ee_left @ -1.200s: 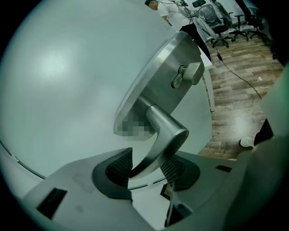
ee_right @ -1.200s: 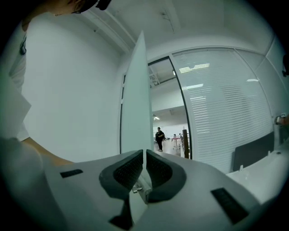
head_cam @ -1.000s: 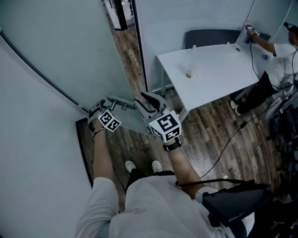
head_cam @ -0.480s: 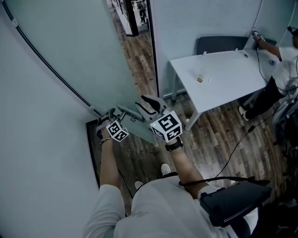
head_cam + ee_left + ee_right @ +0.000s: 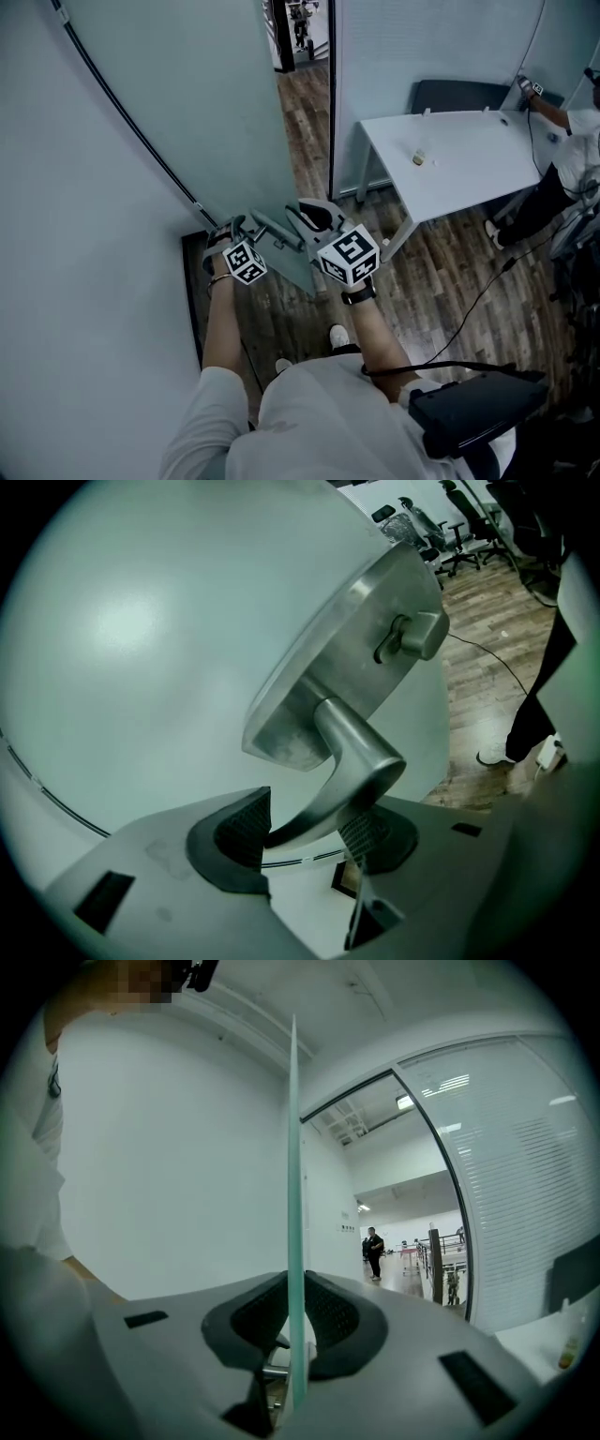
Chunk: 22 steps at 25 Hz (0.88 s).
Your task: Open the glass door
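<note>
Pinching glass door [image 5: 225, 112] — curved steel lever [image 5: 361, 761]

I count one left gripper [image 5: 307, 829], one right gripper [image 5: 291, 1312], one glass door [image 5: 206, 94] and one handle [image 5: 349, 752]. Beyond them I see one table [image 5: 469, 159], one chair [image 5: 459, 94] and one person [image 5: 572, 141].

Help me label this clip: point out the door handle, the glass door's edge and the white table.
door handle [image 5: 361, 752]: left gripper view, on the lever's bend.
glass door [image 5: 294, 1147]: right gripper view, on its thin front edge.
white table [image 5: 469, 164]: head view, on bare tabletop.
</note>
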Tool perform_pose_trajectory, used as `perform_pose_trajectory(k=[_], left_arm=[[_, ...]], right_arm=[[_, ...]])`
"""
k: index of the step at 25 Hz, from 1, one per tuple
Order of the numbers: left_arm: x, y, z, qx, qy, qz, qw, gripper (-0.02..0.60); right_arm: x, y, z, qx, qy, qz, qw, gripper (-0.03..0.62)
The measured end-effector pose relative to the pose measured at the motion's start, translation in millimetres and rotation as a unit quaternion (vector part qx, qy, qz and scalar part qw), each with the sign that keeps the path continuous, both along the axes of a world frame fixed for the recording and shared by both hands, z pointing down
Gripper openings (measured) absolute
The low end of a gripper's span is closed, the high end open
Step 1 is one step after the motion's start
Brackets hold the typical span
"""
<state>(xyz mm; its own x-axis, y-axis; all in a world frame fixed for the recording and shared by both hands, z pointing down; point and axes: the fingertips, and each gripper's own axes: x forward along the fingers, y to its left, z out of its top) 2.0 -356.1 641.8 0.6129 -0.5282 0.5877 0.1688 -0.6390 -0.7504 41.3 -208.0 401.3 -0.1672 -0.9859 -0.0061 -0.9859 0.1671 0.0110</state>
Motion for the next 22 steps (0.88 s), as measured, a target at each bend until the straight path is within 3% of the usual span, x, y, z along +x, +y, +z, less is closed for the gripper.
perform_pose_trajectory(k=[6, 11, 16, 20, 22], left_arm=[[-25.4, 10.1, -0.1, -0.005, 0.010, 0.025, 0.9996, 0.196], [-67.6, 10.5, -6.1, -0.003, -0.014, 0.040, 0.9991, 0.199], [-104.7, 4.7, 7.0, 0.016, -0.041, 0.049, 0.9978, 0.202], [-133.4, 3.5, 1.1, 0.041, -0.059, 0.039, 0.9966, 0.202], [-155.1, 1.3, -9.2, 0.027, -0.045, 0.012, 0.9986, 0.202]], right_arm=[[-36.0, 11.9, 0.4, 0.006, 0.002, 0.029, 1.000, 0.049], [-82.3, 11.3, -5.9, 0.004, -0.005, -0.017, 1.000, 0.052], [-125.7, 1.3, 6.4, -0.007, 0.007, -0.028, 1.000, 0.055], [-151.2, 2.4, 4.5, -0.002, 0.009, -0.038, 0.999, 0.063], [-164.6, 0.4, 4.6, -0.004, 0.010, -0.044, 0.999, 0.069]])
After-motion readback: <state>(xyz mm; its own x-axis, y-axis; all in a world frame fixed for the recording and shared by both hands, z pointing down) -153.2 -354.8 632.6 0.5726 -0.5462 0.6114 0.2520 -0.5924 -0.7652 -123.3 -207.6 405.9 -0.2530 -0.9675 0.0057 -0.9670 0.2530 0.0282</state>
